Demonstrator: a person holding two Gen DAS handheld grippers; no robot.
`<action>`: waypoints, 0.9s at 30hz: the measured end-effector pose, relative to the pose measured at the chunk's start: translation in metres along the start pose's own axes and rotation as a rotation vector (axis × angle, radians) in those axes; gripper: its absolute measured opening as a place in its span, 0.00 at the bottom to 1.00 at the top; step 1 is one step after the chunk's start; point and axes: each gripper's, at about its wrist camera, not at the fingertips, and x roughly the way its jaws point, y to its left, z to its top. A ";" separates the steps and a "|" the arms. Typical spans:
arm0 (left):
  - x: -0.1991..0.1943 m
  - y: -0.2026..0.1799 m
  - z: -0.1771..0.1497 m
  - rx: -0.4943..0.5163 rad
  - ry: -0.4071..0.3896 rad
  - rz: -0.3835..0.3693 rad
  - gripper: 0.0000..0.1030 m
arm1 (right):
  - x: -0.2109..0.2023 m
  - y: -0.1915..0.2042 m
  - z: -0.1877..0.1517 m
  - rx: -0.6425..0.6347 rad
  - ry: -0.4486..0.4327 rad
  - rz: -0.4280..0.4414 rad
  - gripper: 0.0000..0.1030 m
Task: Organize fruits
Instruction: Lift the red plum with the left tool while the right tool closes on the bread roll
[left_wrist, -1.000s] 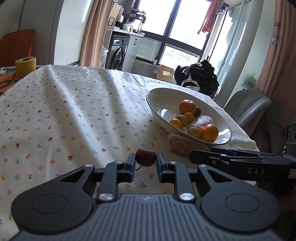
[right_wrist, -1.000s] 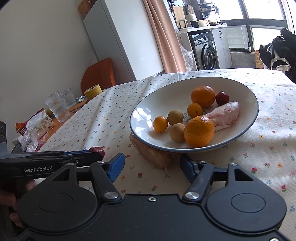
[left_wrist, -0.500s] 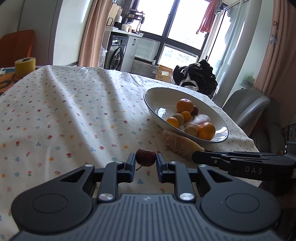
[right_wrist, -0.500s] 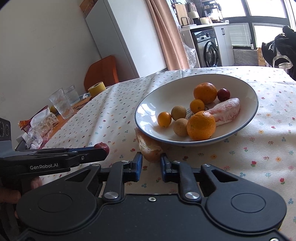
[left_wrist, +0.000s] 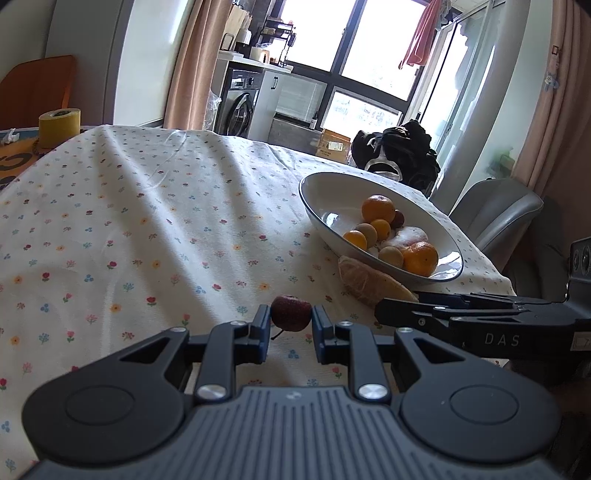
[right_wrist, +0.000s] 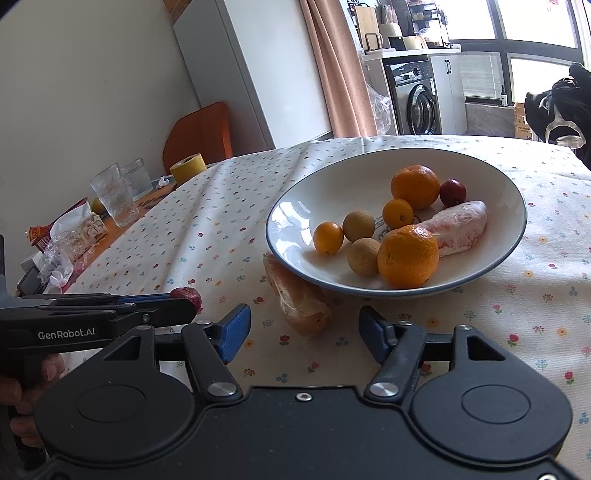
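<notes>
Jaws of the right gripper (right_wrist: 304, 334), spread wide, should be centred around the pomelo segment (right_wrist: 297, 297) before closing; the left gripper (left_wrist: 290, 326) clamps a small red fruit (left_wrist: 291, 312).

Black claw (right_wrist: 304, 328) with blue pads (right_wrist: 234, 328), silver screws.

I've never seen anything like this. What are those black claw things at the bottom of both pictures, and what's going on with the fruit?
They are hand-held grippers, one in each of a person's hands, each carrying a camera that looks along its two fingers. One picture is from the left gripper, which is shut on a small red fruit. The other is from the right gripper, open and empty, pointed at a peeled citrus piece lying on the flowered tablecloth, tucked partly under the rim of a white bowl. The bowl holds oranges and smaller fruits.
</notes>
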 end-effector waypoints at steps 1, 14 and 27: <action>0.000 0.002 0.000 -0.003 0.001 0.001 0.21 | 0.002 0.001 0.001 -0.004 0.001 0.004 0.63; -0.002 0.013 -0.003 -0.029 0.001 0.003 0.21 | 0.015 0.015 0.004 -0.046 -0.008 0.015 0.54; -0.009 0.017 -0.004 -0.038 -0.012 0.010 0.21 | 0.015 0.018 0.006 -0.053 -0.001 0.011 0.26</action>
